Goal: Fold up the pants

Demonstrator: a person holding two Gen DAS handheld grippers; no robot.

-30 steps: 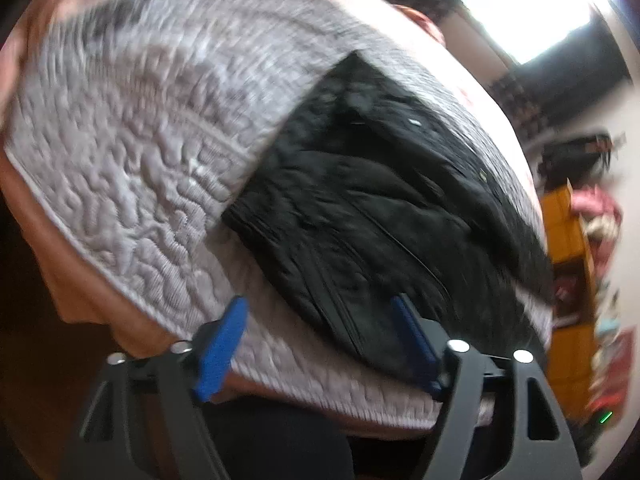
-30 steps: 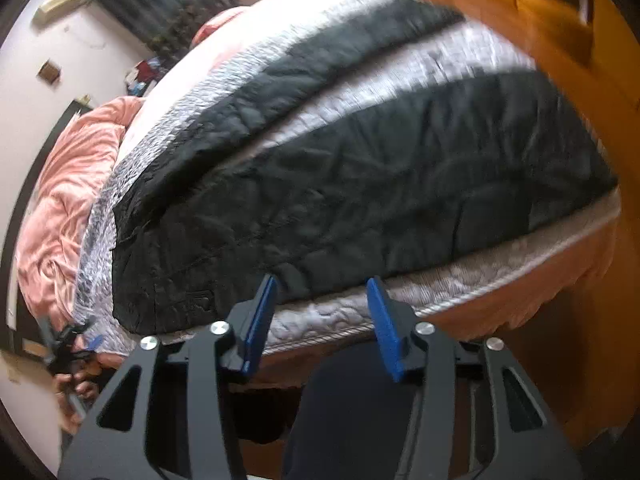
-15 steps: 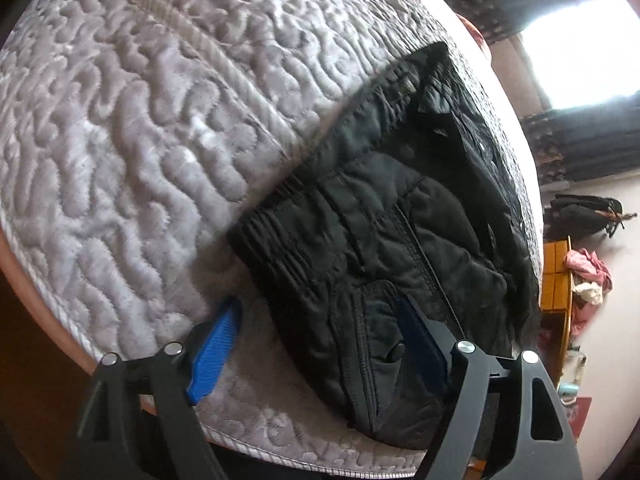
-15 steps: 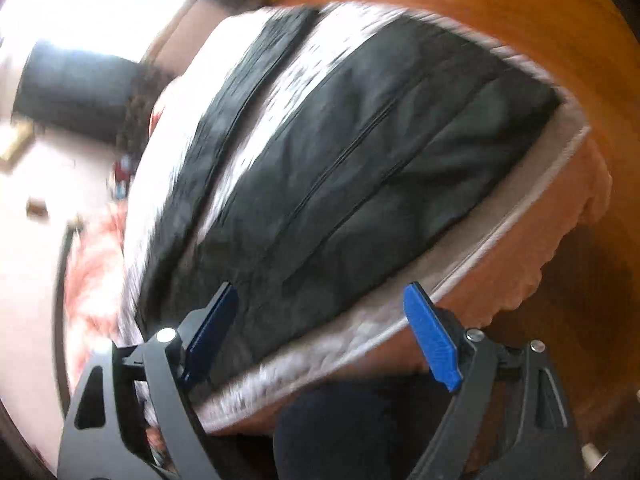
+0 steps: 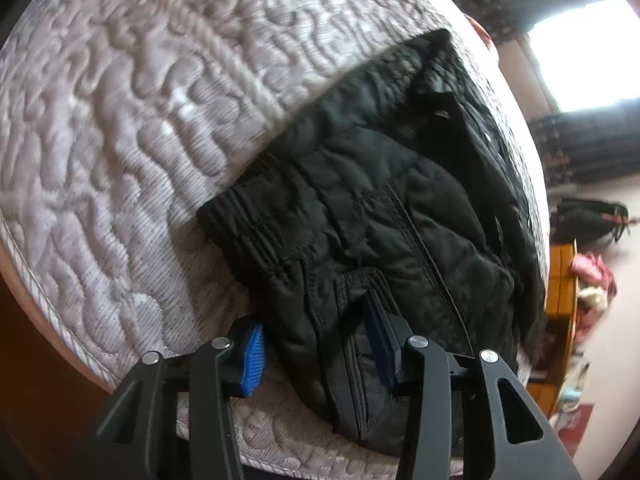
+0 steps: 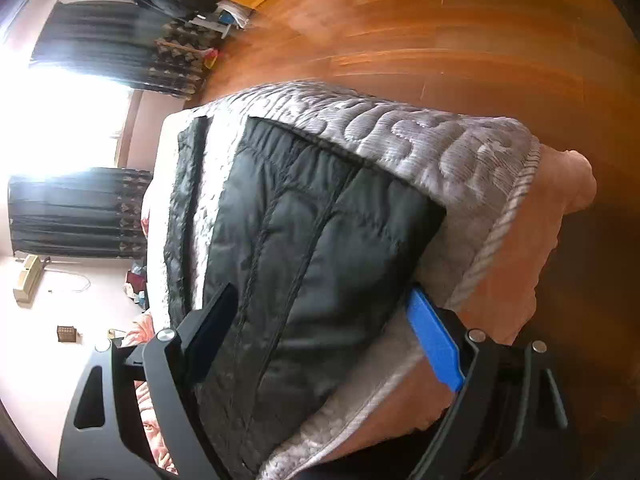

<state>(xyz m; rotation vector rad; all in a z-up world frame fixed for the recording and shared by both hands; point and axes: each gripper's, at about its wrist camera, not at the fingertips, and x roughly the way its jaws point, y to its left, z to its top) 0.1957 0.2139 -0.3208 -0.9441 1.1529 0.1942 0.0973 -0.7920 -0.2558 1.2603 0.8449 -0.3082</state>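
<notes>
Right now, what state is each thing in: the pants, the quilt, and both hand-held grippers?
Pants: black, lying flat and unfolded on the bed, waistband at the near edge.
Quilt: grey, spread over the bed under the pants.
Left hand-held gripper: jaws just closing around the waistband corner, fabric bunched between them.
Right hand-held gripper: open wide, straddling the pant leg end, not gripping.

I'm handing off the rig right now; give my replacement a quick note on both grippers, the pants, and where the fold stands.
Left gripper: its jaws have just been closing around the waistband corner of the black quilted pants; a fold of fabric sits between them, but a firm pinch cannot be confirmed.
Right gripper: jaws wide open, straddling the leg end of the pants, nothing pinched.
The pants lie flat along the near edge of the grey quilted bedspread.
Done: both grippers placed at the two ends. Left: grip both ends, then make the folds; none made yet.
</notes>
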